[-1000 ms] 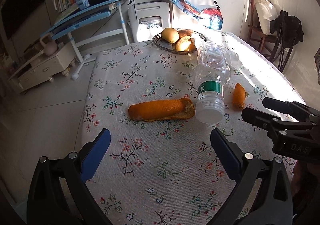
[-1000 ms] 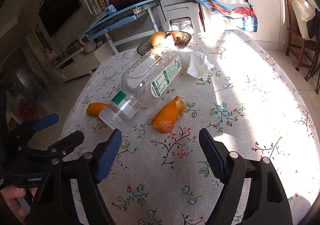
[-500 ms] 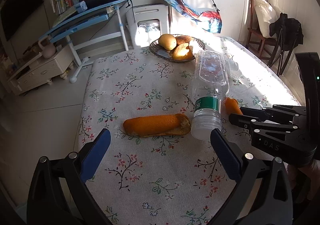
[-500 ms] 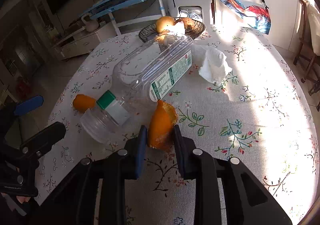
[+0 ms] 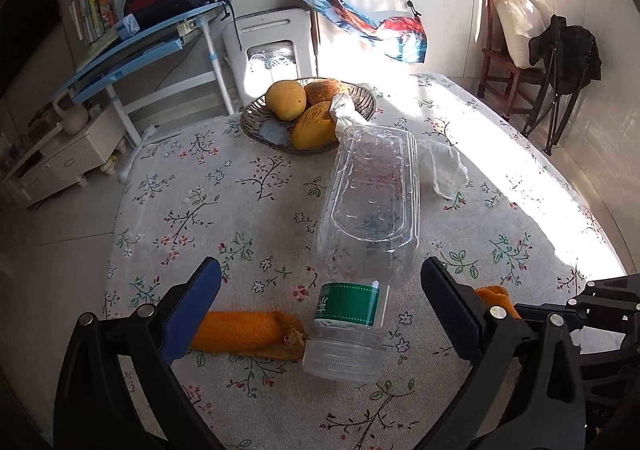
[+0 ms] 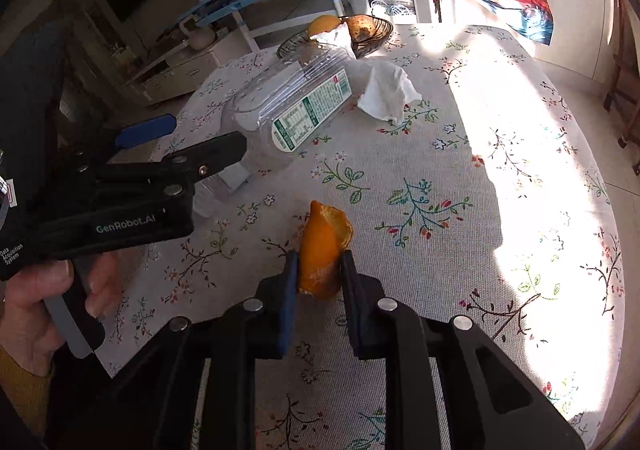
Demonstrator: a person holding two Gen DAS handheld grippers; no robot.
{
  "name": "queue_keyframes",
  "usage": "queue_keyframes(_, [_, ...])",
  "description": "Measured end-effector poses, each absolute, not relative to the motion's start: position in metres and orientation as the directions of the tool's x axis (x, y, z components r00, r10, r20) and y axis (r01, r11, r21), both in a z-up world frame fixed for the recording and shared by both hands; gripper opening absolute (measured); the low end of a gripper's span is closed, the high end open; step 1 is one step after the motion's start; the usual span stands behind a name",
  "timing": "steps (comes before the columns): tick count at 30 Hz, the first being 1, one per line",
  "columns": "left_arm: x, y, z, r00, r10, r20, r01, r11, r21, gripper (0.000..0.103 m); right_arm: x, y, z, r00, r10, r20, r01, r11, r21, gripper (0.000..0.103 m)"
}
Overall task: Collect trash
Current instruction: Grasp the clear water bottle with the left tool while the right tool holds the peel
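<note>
While I look along my left gripper (image 5: 320,298), its jaws stand spread wide over the neck of an empty clear plastic bottle (image 5: 370,226) lying on the floral tablecloth (image 5: 208,202), a long orange peel (image 5: 244,332) beside its mouth; behind, a wire basket (image 5: 260,126) holds three yellow-orange fruits and a tissue. From the right side, my right gripper (image 6: 318,274) pinches a short curled orange peel piece (image 6: 324,246) resting on the cloth.
</note>
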State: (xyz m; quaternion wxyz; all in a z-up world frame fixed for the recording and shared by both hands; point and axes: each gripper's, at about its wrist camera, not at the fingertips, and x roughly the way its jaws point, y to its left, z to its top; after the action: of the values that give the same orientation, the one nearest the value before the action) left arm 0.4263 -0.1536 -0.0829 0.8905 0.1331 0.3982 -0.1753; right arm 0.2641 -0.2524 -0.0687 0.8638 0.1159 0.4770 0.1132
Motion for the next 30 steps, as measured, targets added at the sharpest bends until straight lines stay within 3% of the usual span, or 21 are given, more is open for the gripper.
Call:
queue_keyframes(9, [0.454, -0.186, -0.105, 0.602, -0.21, -0.771, 0.459, 0.881, 0.118, 0.097, 0.273, -0.25, -0.069, 0.491, 0.309, -0.814, -0.137, 0.951, 0.278, 0.022])
queue_keyframes(10, [0.455, -0.186, -0.104, 0.595, -0.242, -0.766, 0.472, 0.877, 0.09, 0.089, 0.275, -0.249, -0.068, 0.489, 0.306, -0.817, -0.146, 0.952, 0.27, 0.022])
queue_keyframes(11, [0.455, -0.185, -0.104, 0.583, -0.286, -0.761, 0.491, 0.87, 0.049, 0.071, 0.276, -0.248, -0.068, 0.487, 0.305, -0.818, -0.151, 0.952, 0.265, 0.023])
queue_keyframes(13, [0.459, -0.184, -0.105, 0.553, -0.321, -0.769, 0.496, 0.868, -0.006, 0.056, 0.276, -0.248, -0.068, 0.486, 0.308, -0.818, -0.154, 0.951, 0.267, 0.023])
queue_keyframes(30, [0.362, -0.115, -0.047, 0.647, -0.397, -0.651, 0.471, 0.88, -0.069, 0.055, 0.224, -0.256, -0.058, 0.525, 0.403, -0.75, -0.122, 0.907, 0.402, 0.024])
